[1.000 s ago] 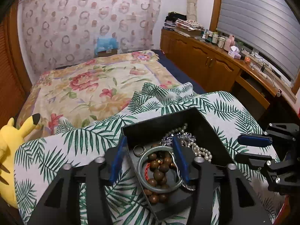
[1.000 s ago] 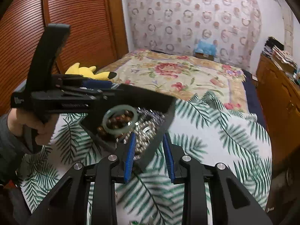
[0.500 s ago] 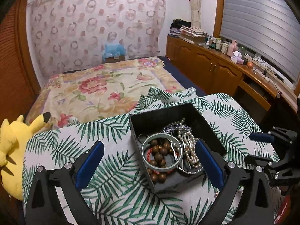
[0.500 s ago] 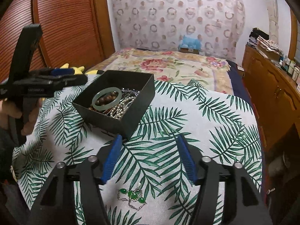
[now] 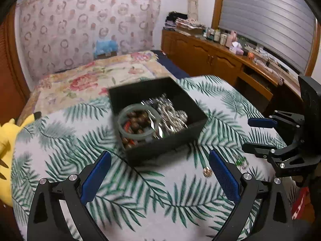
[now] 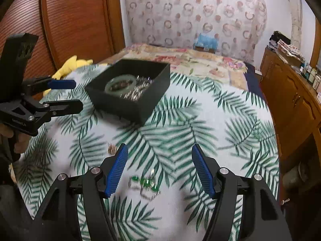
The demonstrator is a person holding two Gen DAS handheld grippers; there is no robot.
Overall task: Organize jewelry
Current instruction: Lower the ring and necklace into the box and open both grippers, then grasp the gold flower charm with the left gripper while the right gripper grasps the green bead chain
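A black open box (image 5: 192, 108) (image 6: 156, 76) sits on the palm-leaf cloth. It holds a green jade bangle (image 5: 120, 124) (image 6: 109, 84), brown beads (image 5: 138, 118) and pearl and silver chains (image 5: 172, 118). A green-stone piece of jewelry (image 6: 145, 182) (image 5: 240, 160) and a small gold ring (image 5: 207, 173) (image 6: 112, 148) lie loose on the cloth. My left gripper (image 5: 159, 177) (image 6: 64, 94) is open and empty, in front of the box. My right gripper (image 6: 160, 168) (image 5: 258, 134) is open and empty, just above the green-stone piece.
A yellow plush toy (image 5: 6, 132) (image 6: 70, 66) lies at the cloth's left edge. A floral bed (image 5: 96, 76) is behind, wooden cabinets (image 5: 210, 58) with bottles to the right, a wooden sliding door (image 6: 76, 20) to the left.
Both grippers have let go of the box, opened wide and pulled back from it. The box now rests on the cloth. The loose ring and green-stone piece have come into view.
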